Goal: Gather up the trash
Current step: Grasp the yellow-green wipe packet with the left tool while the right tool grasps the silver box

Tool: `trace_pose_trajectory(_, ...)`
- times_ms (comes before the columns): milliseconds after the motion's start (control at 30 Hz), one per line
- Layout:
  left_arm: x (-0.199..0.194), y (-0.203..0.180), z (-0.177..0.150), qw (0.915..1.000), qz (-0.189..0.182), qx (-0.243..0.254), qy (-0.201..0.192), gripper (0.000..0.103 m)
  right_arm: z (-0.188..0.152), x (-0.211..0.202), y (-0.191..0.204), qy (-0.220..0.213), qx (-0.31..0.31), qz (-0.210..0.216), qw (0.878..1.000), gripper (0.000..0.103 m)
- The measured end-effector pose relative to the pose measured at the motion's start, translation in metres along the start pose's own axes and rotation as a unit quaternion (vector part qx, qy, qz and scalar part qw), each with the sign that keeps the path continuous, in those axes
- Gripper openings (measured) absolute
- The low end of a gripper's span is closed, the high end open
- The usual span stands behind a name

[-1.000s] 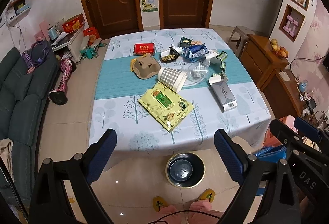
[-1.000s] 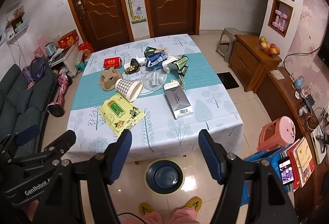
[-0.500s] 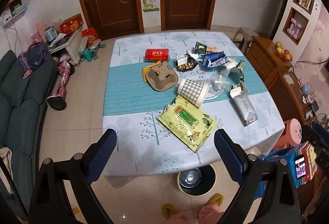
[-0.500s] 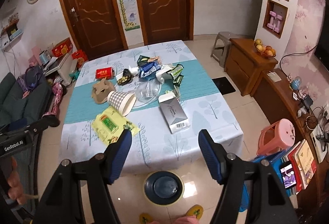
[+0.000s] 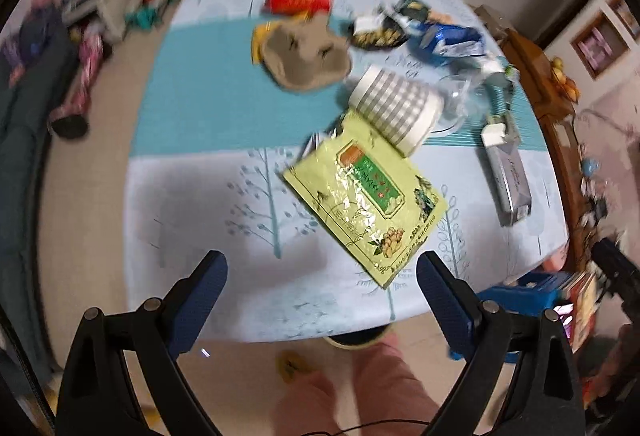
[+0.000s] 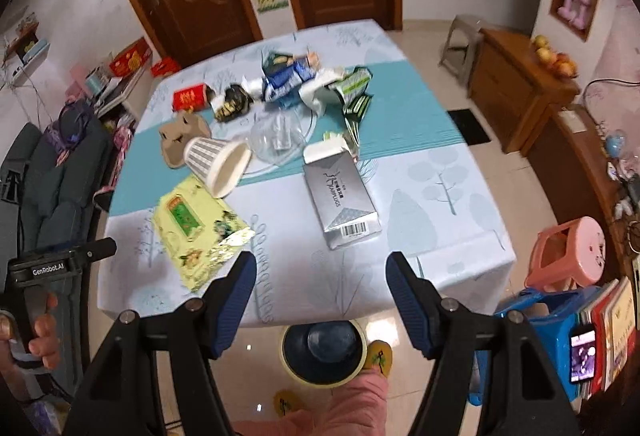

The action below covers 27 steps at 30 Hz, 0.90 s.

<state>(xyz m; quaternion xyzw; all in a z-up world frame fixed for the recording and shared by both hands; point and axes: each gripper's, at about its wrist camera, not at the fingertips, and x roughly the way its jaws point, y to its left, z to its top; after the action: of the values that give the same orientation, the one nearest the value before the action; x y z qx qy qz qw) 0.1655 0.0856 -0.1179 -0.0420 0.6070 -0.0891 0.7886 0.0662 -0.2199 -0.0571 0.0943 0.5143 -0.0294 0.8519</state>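
The left gripper (image 5: 322, 272) and right gripper (image 6: 321, 272) both hang with jaws spread wide and nothing between them, low in their frames over the near edge of the tabletop (image 6: 440, 203). The trash lies scattered mid-frame — a yellow-green packet (image 5: 366, 197) nearest the left jaws, a checked paper cup (image 5: 398, 107) tipped on its side touching its upper edge, a silver box (image 6: 340, 199) just above the right jaws. More wrappers (image 6: 296, 79) are heaped toward the top of the cloth.

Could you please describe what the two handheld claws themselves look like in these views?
Both the left claw and the right claw have black angular frames with round silver rivets and ribbed blue pads. The left unit's black body carries white "GenRobot.AI" lettering.
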Motion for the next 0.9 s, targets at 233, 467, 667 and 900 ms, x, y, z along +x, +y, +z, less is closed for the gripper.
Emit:
trace_pose_trajectory(233,0.058,0.006,0.018,0.9967,-0.012,-0.071,0.038,0.095,0.038,0.072,-0.025,0.052,-0.019,0.018,0.998,0.067)
trace_pose_trajectory(467,0.095,0.004,0.036,0.9913,-0.015,-0.119,0.054,0.095,0.061,0.146,-0.022,0.107,-0.070,0.025,0.991,0.067)
trace_pose_trajectory(667,0.113,0.012,0.044,0.9857,-0.019,-0.154,0.066,0.095,0.067,0.176,-0.016,0.125,-0.093,0.023,0.987,0.069)
trace_pose_trajectory(900,0.119,0.005,0.056,0.9876,-0.003,-0.145,0.060,0.088,0.061,0.184,-0.004,0.141,-0.105,0.016,0.984,0.069)
